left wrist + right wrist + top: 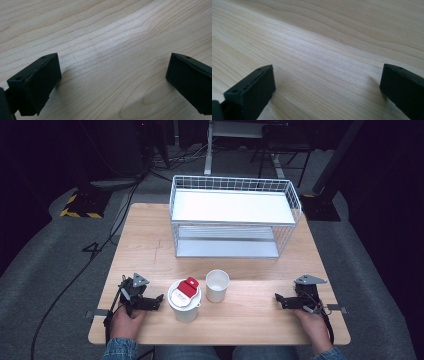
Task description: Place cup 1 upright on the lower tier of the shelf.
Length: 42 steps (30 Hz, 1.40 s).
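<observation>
A: High view — the lidded cup (185,300) sits just beside the left gripper (156,301), the open cup (217,285) behind it; the right gripper (280,301) is well apart.

B: Both gripper views — jaws wide apart over bare table (105,50), nothing held. Approach the lidded cup level, I'd say.

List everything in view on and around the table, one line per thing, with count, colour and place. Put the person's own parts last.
lidded cup: one, white with a red tab on its lid, near the front edge, left of centre.
open cup: one, white, nothing visible inside, just right of the lidded cup and a little farther back.
wire rack: one, white, two shelves, at the back of the table.
table: one, light wood, under everything.
hazard-striped base: one, black and yellow, on the floor beyond the table's left corner.
left gripper: one, black, jaws wide apart over bare wood, left of the lidded cup.
right gripper: one, black, jaws wide apart over bare wood, near the front right.
hands: two, at the front edge, each holding a gripper.
</observation>
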### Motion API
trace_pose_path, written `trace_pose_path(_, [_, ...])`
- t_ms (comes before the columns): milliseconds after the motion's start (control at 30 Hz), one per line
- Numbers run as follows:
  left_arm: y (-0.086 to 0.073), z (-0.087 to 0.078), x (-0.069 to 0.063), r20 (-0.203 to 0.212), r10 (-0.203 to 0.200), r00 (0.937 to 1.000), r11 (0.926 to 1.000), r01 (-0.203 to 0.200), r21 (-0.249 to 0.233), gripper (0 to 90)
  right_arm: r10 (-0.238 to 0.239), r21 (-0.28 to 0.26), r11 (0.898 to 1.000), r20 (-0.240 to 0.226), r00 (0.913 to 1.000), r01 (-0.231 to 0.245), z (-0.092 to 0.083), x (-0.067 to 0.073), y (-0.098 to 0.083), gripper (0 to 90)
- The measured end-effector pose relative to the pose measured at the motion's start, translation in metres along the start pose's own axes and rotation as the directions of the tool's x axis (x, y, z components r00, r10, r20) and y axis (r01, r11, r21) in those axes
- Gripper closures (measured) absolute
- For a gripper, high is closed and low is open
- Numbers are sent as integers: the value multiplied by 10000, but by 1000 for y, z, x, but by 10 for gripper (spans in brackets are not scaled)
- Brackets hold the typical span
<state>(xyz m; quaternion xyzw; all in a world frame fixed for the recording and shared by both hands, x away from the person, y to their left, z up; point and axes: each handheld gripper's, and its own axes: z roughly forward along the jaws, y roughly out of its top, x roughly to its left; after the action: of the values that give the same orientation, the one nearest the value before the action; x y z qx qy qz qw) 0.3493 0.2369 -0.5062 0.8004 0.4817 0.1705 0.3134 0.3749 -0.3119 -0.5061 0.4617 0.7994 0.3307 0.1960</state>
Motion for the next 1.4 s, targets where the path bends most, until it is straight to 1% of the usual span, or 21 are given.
trace_pose_path(300, [0, 0, 0, -18, -11, 10000, 10000, 11, -6, 4, 101, -10, 9999, 74, 9999, -100, 0, 0, 0, 1])
trace_pose_path(633, [0, 0, 0, -21, -20, 10000, 10000, 20, -9, 4, 31, -7, 10000, 68, 10000, -31, 0, 0, 0, 4])
trace_pose_path(700, [0, 0, 0, -19, -16, 10000, 10000, 16, -6, 4, -31, -93, 10000, -24, 10000, 31, 0, 2, 1, 3])
trace_pose_path(800, [0, 0, 0, -20, -17, 10000, 10000, 17, -5, 4, -143, -313, 9994, -28, 9999, 142, -5, 4, 6, 3])
trace_pose_path(900, [0, 0, 0, -31, -13, 10000, 10000, 13, -3, 4, -241, -518, 9984, -186, 9995, 232, -9, 7, 11, 4])
trace_pose_path(1067, [0, 0, 0, -30, -16, 10000, 10000, 16, -6, 4, -377, -639, 9974, -495, 9981, 345, -14, 12, 17, 4])
trace_pose_path(1133, [0, 0, 0, -31, -14, 10000, 10000, 14, -4, 4, -502, -657, 9967, -546, 9972, 466, -16, 15, 20, 4])
trace_pose_path(1400, [0, 0, 0, -28, -5, 10000, 10000, 5, -2, 4, -683, -963, 9935, -752, 9948, 609, -25, 26, 29, 8])
